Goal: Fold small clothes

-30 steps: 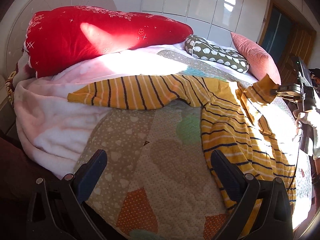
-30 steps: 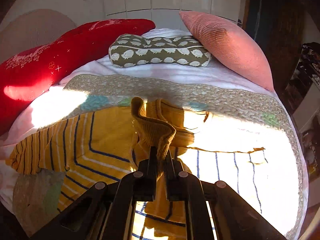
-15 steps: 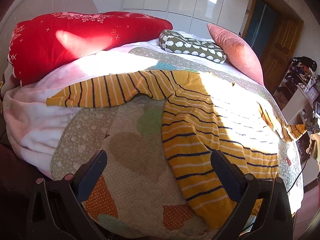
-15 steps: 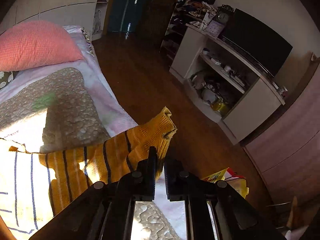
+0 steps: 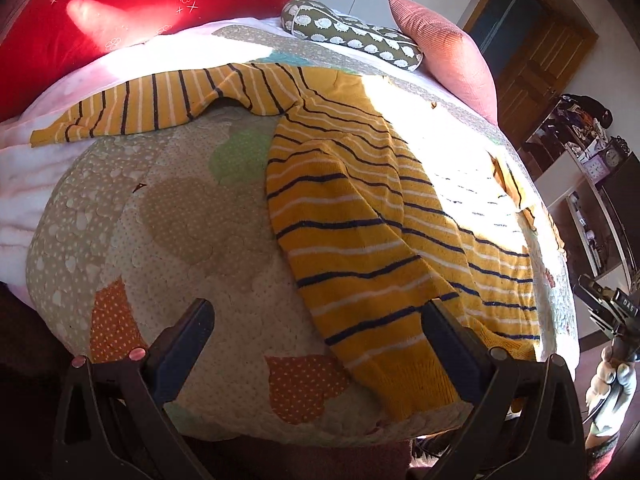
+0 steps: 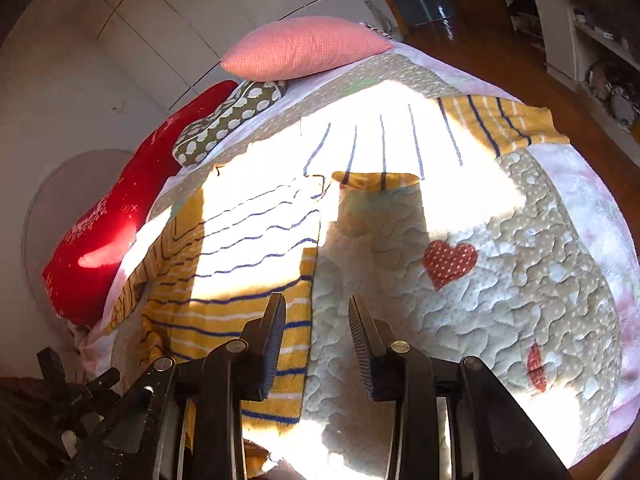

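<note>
While pillows (image 5: 132, 12) crowd the sweater (image 5: 360, 240), the right gripper (image 6: 316, 344) is opening empty, the left gripper (image 5: 316, 344) spread.

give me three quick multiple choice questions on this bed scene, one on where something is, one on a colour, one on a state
1. Where does the olive cushion with white hedgehog print lie?
A. between the red pillow and the pink pillow
B. on the floor
C. on top of the sweater

2. What colour is the heart patch on the beige quilted bedspread?
A. blue
B. red with white dots
C. plain black

3. How does the yellow striped knit sweater lie?
A. rolled in a ball
B. hanging from the door
C. spread flat with both sleeves out

Answers: 1 A, the olive cushion sits between the red pillow and the pink pillow. 2 B, the heart patch on the bedspread is dotted red. 3 C, the sweater lies spread out, one sleeve to the left and the other sleeve towards the bed's edge.
</note>
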`<action>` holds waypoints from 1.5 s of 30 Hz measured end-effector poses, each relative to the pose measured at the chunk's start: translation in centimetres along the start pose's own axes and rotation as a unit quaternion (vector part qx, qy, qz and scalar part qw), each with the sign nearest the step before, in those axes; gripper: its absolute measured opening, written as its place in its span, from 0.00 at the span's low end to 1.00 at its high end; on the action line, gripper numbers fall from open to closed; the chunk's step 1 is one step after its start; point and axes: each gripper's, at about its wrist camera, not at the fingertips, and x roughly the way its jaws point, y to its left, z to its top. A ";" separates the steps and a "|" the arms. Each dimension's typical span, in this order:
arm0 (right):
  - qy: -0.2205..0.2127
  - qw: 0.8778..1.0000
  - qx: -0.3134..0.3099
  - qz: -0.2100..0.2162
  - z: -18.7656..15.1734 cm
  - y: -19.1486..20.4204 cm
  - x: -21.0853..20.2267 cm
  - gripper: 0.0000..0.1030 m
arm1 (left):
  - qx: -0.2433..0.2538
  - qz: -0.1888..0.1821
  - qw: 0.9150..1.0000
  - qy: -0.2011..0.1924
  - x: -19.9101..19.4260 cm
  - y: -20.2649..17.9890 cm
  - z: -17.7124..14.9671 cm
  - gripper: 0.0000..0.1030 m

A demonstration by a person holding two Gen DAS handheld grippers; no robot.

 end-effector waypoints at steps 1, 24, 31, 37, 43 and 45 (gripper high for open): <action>0.006 1.000 -0.005 0.012 -1.6 0.7 0.0 0.37 | -0.002 -0.011 1.000 0.007 0.2 0.0 -0.2 1.00; 0.061 0.996 0.045 0.040 -10.0 1.8 4.8 0.44 | -0.014 -0.079 0.994 0.074 3.9 -2.3 -2.8 1.00; 0.051 0.995 0.053 0.063 -10.7 3.1 5.8 0.43 | 0.017 -0.097 0.989 0.113 5.0 -4.5 -2.7 0.21; 0.054 0.992 0.038 0.108 -10.9 4.3 3.8 0.11 | 0.013 -0.088 0.992 0.089 1.8 -2.9 -2.0 0.16; 0.037 0.992 0.033 0.120 -10.8 3.4 -0.8 0.05 | 0.037 -0.050 0.997 0.050 -2.8 -0.7 -2.0 0.15; 0.044 0.995 0.021 0.089 -11.7 3.0 -1.2 0.04 | 0.046 -0.017 0.997 0.056 -2.6 -0.2 -2.8 0.16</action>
